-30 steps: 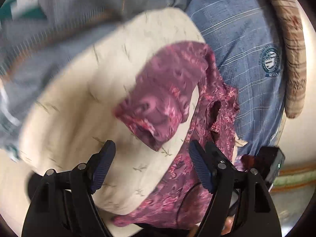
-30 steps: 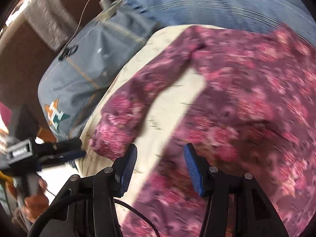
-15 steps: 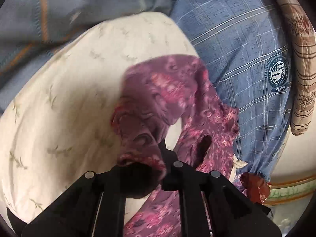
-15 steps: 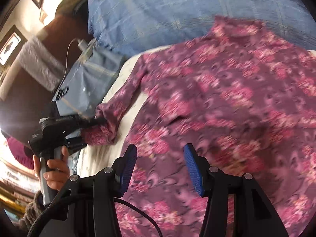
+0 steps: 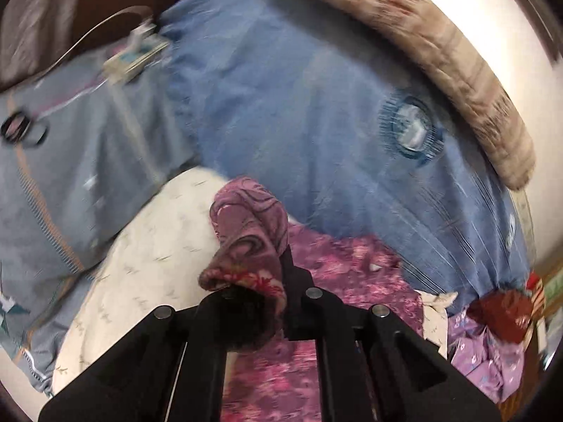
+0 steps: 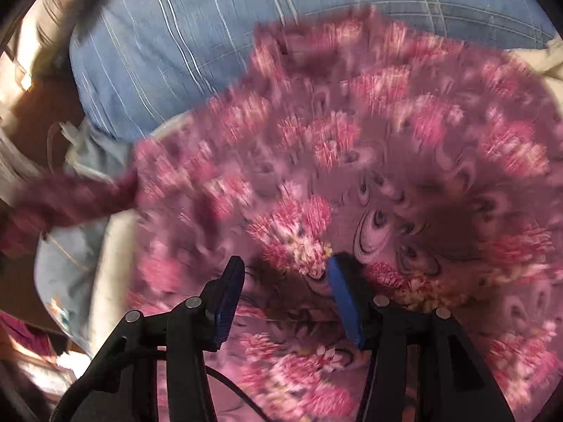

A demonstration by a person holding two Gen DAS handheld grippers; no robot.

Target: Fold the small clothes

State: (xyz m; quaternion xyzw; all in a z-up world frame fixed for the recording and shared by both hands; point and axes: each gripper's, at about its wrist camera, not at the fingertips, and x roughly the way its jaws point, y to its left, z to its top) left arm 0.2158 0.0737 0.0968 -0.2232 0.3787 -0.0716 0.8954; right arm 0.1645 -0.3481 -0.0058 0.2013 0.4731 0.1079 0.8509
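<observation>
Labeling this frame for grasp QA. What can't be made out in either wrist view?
- Left wrist view: pads of the left tool are buried under the floral garment's sleeve cuff.
- Left wrist view: round logo on the blue plaid pillow is motion-blurred, unreadable.
- Right wrist view: floral garment is smeared; collar and seams are indistinct, and its hem is cut off by the frame edge.
- Right wrist view: the right tool stands open; contact with the cloth is unclear.

Location: home bedroom, probably.
Indicators: blue plaid pillow (image 5: 299, 105), cream printed bedsheet (image 5: 155, 256), beige patterned quilt (image 5: 440, 45), loose lilac clothing (image 5: 489, 358) heaped at bed edge; views motion-blurred.
</observation>
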